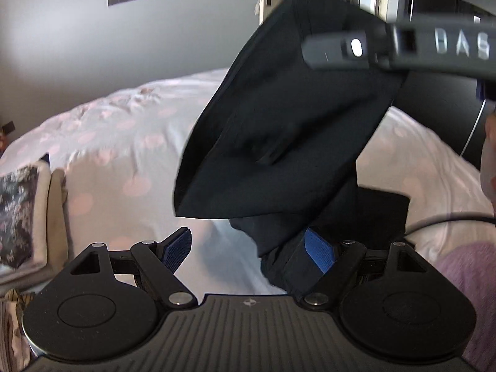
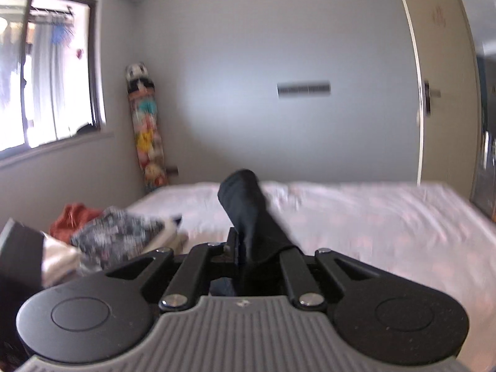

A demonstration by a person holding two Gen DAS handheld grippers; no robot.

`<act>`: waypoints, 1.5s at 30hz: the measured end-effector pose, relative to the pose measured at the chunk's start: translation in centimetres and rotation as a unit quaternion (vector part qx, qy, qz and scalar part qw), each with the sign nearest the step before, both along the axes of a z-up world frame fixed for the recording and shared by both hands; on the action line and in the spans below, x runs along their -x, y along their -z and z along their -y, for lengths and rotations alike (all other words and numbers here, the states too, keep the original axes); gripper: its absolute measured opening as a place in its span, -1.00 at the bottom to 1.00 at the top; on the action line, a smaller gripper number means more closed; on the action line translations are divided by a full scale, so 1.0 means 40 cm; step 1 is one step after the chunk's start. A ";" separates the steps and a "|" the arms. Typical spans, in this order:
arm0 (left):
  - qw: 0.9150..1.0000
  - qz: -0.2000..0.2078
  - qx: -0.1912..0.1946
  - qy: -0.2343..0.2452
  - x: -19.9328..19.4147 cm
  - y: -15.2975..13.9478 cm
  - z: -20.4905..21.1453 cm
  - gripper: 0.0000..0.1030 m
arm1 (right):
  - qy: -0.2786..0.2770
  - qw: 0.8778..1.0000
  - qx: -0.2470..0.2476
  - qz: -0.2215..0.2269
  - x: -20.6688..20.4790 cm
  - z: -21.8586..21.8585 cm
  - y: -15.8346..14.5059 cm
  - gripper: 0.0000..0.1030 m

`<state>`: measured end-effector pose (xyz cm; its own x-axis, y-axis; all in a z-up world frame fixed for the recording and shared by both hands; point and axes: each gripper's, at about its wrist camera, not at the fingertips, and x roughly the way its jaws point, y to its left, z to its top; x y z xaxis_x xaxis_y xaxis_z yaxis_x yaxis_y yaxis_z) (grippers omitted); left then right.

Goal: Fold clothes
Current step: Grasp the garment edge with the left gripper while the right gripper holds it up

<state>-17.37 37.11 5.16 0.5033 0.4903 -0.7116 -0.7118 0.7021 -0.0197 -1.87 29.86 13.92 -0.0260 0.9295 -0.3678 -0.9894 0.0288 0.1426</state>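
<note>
Hanging above the bed [image 1: 130, 130], the black garment [image 1: 279, 124] is clamped in the nearly closed right gripper [image 2: 248, 248]; the left gripper [image 1: 248, 248] is spread apart. Some folded clothes [image 2: 117, 232] are stacked already; this piece is judged unfinished.

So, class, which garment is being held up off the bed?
The black garment, pinched in the right gripper and hanging in the air; the floral one and the orange one lie unheld.

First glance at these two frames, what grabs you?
The black garment lifted over the pink-dotted bed, filling the middle of the left wrist view. The right hand-held gripper has a bunch of it between its fingers. A pile of clothes lies at the bed's left edge.
</note>
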 end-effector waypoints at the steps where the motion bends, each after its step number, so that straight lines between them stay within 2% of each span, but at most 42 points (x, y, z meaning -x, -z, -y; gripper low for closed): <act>1: 1.000 0.003 0.010 -0.004 0.010 0.023 -0.004 0.56 | 0.002 1.000 0.019 -0.011 -0.009 0.007 0.039 -0.37; 4: 0.999 0.017 0.042 -0.016 0.040 0.093 -0.017 0.56 | 0.018 0.997 0.070 -0.039 -0.010 0.055 0.135 0.18; 6: 0.997 0.034 0.066 -0.024 0.052 0.142 -0.028 0.56 | 0.029 0.993 0.101 -0.045 -0.028 0.054 0.172 0.39; 9: 0.993 0.052 0.095 -0.041 0.046 0.212 -0.044 0.56 | 0.075 0.986 0.150 -0.019 -0.050 0.087 0.240 0.64; 10: 0.994 0.050 0.094 -0.038 0.036 0.220 -0.036 0.56 | 0.096 0.981 0.170 -0.011 -0.071 0.094 0.275 0.70; 12: 0.995 0.045 0.087 -0.027 0.012 0.235 -0.024 0.56 | 0.134 0.968 0.213 -0.001 -0.116 0.096 0.342 0.71; 15: 0.996 0.036 0.076 -0.009 -0.027 0.256 -0.009 0.56 | 0.170 0.945 0.278 -0.017 -0.136 0.067 0.457 0.73; 18: 0.997 0.026 0.073 0.004 -0.078 0.284 -0.005 0.58 | 0.171 0.924 0.340 -0.044 -0.139 0.029 0.530 0.72; 21: 0.996 0.003 0.088 0.011 -0.114 0.343 -0.010 0.59 | 0.154 0.914 0.371 -0.049 -0.138 -0.008 0.572 0.72; 23: 0.995 -0.025 0.093 0.012 -0.134 0.387 -0.011 0.64 | 0.138 0.907 0.393 -0.058 -0.136 -0.033 0.597 0.67; 24: 0.995 -0.032 0.092 0.015 -0.138 0.401 -0.009 0.64 | 0.129 0.903 0.404 -0.063 -0.135 -0.046 0.610 0.56; 25: 0.995 -0.038 0.089 0.017 -0.141 0.411 -0.006 0.65 | 0.127 0.902 0.407 -0.070 -0.139 -0.052 0.619 0.50; 27: 0.995 -0.050 0.082 0.022 -0.146 0.433 0.000 0.83 | 0.123 0.904 0.401 -0.080 -0.145 -0.057 0.626 0.40; 28: 0.994 -0.049 0.090 0.026 -0.148 0.441 0.000 1.00 | 0.118 0.906 0.399 -0.084 -0.145 -0.059 0.628 0.23; 30: 0.994 -0.054 0.096 0.027 -0.149 0.455 0.004 1.00 | 0.106 0.910 0.392 -0.078 -0.134 -0.061 0.626 0.06; 32: 0.994 -0.064 0.084 0.032 -0.148 0.466 0.016 1.00 | 0.092 0.916 0.384 -0.071 -0.121 -0.061 0.624 -0.21; 33: 0.994 -0.068 0.078 0.034 -0.148 0.471 0.021 1.00 | 0.087 0.918 0.380 -0.068 -0.115 -0.059 0.622 -0.45; 34: 0.994 -0.068 0.078 0.035 -0.144 0.473 0.022 1.00 | 0.083 0.920 0.376 -0.070 -0.113 -0.057 0.621 -0.57; 38: 0.994 -0.054 0.085 0.033 -0.129 0.481 0.012 1.00 | 0.072 0.923 0.367 -0.085 -0.114 -0.053 0.618 -0.60; 45: 0.996 -0.048 0.070 0.035 -0.114 0.493 0.022 1.00 | 0.065 0.917 0.386 -0.082 -0.109 -0.079 0.623 -0.59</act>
<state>-12.82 36.21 -14.58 0.4584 0.3495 -0.8171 -0.6652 0.7447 -0.0546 2.50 33.03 -10.98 -0.0481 0.3940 -0.9179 -0.9375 0.2992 0.1775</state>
